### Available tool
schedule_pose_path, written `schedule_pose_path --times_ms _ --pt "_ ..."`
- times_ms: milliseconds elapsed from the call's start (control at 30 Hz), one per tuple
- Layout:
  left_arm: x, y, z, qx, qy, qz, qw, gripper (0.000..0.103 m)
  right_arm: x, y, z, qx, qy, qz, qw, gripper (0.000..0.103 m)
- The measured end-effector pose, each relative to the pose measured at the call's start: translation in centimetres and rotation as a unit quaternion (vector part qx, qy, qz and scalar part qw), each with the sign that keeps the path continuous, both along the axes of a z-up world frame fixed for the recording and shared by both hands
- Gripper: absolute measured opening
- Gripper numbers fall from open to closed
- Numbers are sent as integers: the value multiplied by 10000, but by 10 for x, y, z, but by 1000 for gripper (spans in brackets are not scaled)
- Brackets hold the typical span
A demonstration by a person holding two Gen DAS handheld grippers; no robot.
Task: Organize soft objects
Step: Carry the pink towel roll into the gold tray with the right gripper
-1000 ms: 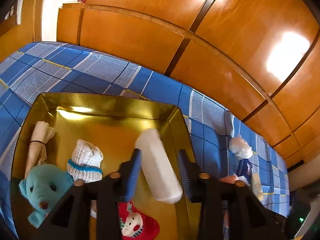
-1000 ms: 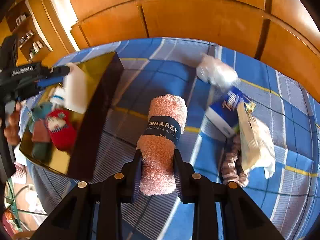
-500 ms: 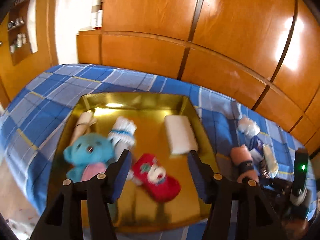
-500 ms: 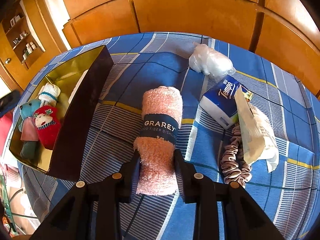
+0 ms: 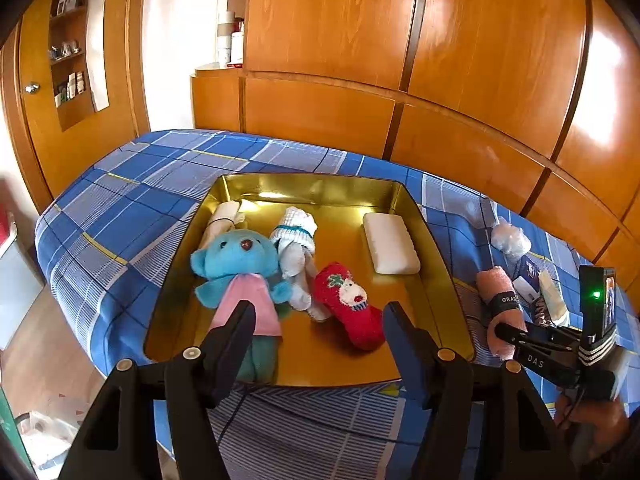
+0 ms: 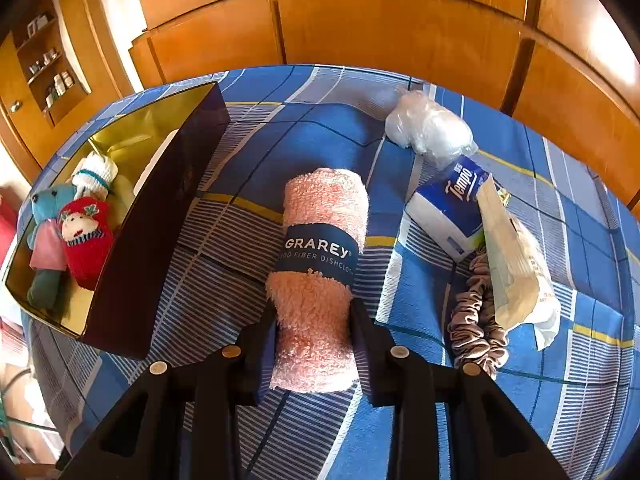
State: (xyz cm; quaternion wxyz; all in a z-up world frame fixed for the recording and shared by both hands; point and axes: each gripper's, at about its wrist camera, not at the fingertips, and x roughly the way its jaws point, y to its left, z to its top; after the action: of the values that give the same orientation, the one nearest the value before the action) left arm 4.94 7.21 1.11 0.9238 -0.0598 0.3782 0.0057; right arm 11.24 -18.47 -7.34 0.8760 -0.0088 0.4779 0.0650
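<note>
Two fisheye views, each from a camera on a hand-held gripper looking forward and down along its two black fingers. The left wrist view sits back from the near edge of the bed (image 5: 120,200), high enough to take in the whole gold tray (image 5: 436,240), and faces the wooden wardrobe wall (image 5: 480,80) along the far edge. The right wrist view sits closer and steeper over the bed's right part, facing the same wall. Both views share the tray and its soft toys, the pink rolled dishcloth (image 6: 320,248) (image 5: 500,300) and the checked bedspread. The left view also catches the right gripper (image 5: 508,332) at its lower right corner.
</note>
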Motion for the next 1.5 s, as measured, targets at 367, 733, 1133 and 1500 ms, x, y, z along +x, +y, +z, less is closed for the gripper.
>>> schedule_pose_path --times_ms 367,733,1133,1500 --pt "-11 8 -2 30 12 88 10000 67 -5 1 2 -7 -137 -61 9999 30" --pt "-15 17 -3 5 37 189 9998 67 -9 6 22 320 -218 -83 9992 27" --pt "-15 26 -3 -41 37 272 9996 67 -4 66 81 695 -723 905 9908 27" --pt "-15 39 1 -44 -23 424 9991 67 45 157 60 474 -328 1758 9827 28"
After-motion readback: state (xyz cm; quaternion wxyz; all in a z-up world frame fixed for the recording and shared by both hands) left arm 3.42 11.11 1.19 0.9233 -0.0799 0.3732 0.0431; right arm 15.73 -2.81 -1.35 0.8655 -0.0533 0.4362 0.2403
